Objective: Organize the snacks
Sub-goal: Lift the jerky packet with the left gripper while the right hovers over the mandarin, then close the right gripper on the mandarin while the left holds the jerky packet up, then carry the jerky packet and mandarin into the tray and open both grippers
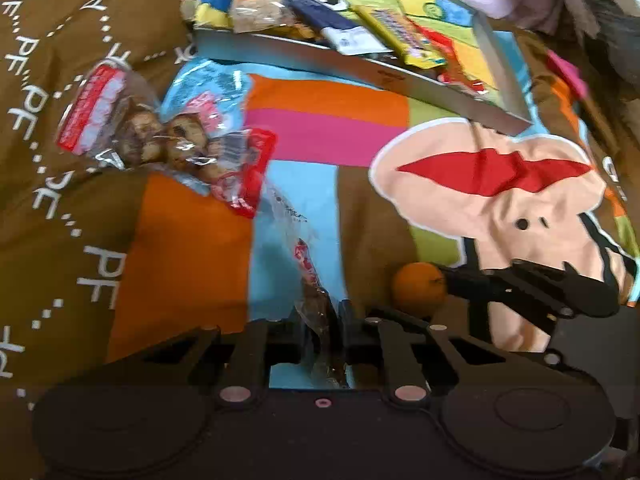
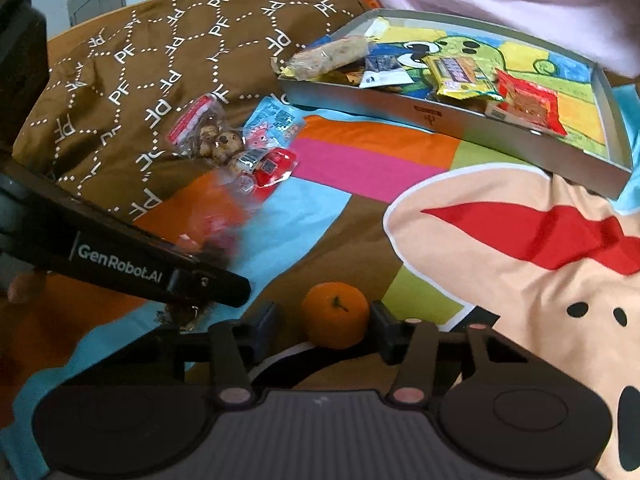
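Snacks lie scattered across the cartoon-print quilt (image 2: 360,184) I'm working over. Nearest my left gripper (image 1: 322,320), a clear crinkly wrapper with a dark snack inside (image 1: 316,300) is pinched between its jaws, which stand narrow on the plastic. In the right wrist view that wrapper is blurred. My right gripper (image 2: 324,320) has a small round orange mandarin (image 2: 335,315) between its fingers; the pads sit right at the fruit's sides, but I cannot tell whether they press it. The mandarin rests on the quilt. Further out, a clear bag of brown speckled balls with a red label (image 2: 208,136) lies touching a red-and-clear packet (image 2: 268,168) and a light blue packet (image 2: 276,120). Beyond them sits a shallow grey cardboard tray with a cartoon lining (image 2: 440,114), holding a long oat bar (image 2: 332,56), a yellow packet (image 2: 460,74) and a red packet (image 2: 528,102).
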{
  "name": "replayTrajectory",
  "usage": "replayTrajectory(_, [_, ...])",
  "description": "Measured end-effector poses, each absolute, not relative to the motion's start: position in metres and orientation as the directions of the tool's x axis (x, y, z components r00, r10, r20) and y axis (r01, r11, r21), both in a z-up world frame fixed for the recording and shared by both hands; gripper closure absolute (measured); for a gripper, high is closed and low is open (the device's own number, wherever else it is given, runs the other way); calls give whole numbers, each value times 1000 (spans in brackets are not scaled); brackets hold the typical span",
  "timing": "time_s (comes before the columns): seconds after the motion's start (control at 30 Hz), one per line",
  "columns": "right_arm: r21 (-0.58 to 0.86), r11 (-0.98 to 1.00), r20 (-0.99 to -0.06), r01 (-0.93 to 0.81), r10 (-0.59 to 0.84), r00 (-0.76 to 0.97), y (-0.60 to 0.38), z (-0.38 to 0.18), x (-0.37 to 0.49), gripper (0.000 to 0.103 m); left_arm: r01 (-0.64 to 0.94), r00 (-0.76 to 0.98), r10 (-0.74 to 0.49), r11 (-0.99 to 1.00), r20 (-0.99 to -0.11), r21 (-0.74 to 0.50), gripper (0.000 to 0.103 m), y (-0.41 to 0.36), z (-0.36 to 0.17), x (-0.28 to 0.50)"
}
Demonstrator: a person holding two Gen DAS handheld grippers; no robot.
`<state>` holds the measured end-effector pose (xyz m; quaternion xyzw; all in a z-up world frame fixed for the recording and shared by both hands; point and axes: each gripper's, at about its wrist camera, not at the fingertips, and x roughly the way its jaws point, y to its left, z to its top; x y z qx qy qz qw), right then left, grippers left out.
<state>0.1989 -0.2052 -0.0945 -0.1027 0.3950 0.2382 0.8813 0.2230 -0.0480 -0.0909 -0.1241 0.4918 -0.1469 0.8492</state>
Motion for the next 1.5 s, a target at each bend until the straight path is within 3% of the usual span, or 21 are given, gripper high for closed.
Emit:
replayTrajectory(0.1, [-6, 868, -744, -497, 328, 582, -206, -94, 199, 62, 159, 481, -385, 922, -788, -354, 89, -52, -88, 222])
replayTrajectory(0.63, [-129, 899, -670, -418, 232, 705, -216, -85, 197, 62, 193, 598, -376, 925, -708, -329, 89, -53, -73, 218])
replayTrajectory(0.97, [-156, 931, -474, -331, 223, 852, -237, -55, 204, 62, 198, 670, -405, 905, -622, -376, 89, -63, -32, 242])
replayTrajectory(1.2, [-88, 980, -399, -177, 128, 908, -277, -44, 224, 62, 302, 708, -465, 879, -531, -368, 89, -103, 9, 291])
replayTrajectory(1.5, [-9, 999, -351, -49, 43, 935, -318, -41, 259, 62, 317, 700, -487, 867, -522, -385, 89, -149, 24, 369])
